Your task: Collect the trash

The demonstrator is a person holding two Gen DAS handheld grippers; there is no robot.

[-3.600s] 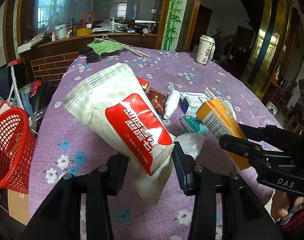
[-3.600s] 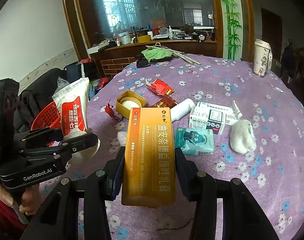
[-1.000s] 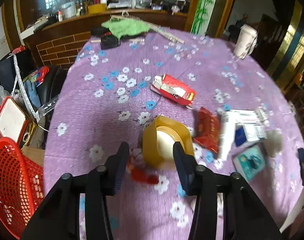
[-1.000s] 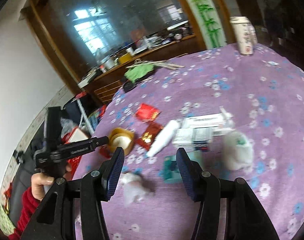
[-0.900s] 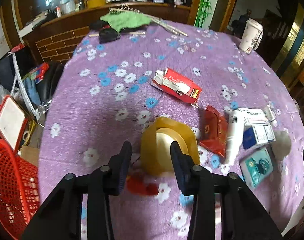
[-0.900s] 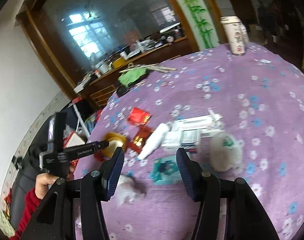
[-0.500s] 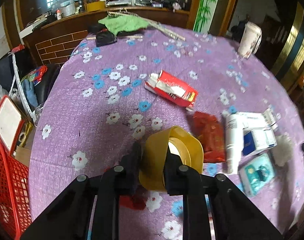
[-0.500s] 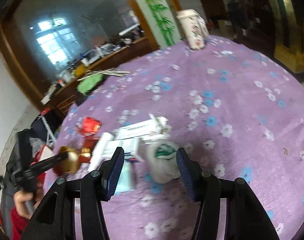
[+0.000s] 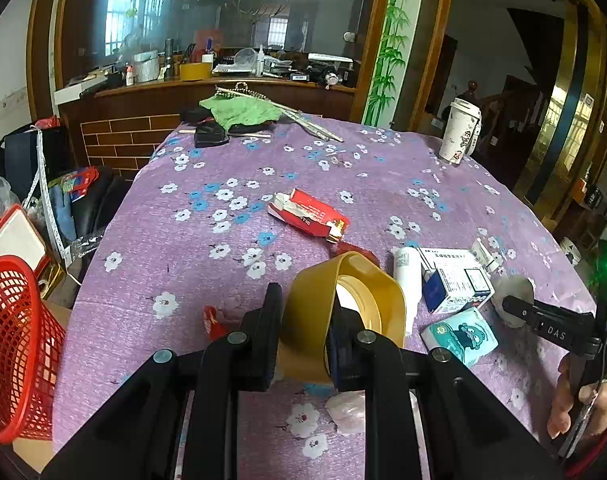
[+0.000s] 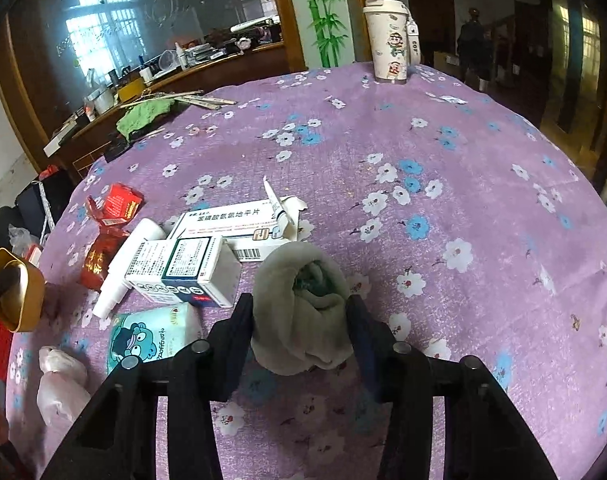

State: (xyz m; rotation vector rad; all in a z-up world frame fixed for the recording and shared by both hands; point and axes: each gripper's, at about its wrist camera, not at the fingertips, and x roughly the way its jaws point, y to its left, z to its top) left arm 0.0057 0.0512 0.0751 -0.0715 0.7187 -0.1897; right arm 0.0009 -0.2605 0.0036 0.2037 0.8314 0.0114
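Jaws of my left gripper pinching the yellow tape roll's wall, lifted off the purple desk, my right gripper closing its jaws round a grey sock bundle, red basket at left.

Both handheld grippers are matte black plastic. The left gripper has two flat, blocky fingers on angular arms, each arm fitted with round silver screw heads. The right gripper shares that build, with dark blue pads lining its fingers. From the left camera, its side reads "DAS" in white beneath a green light; a red sleeve covers the wrist.
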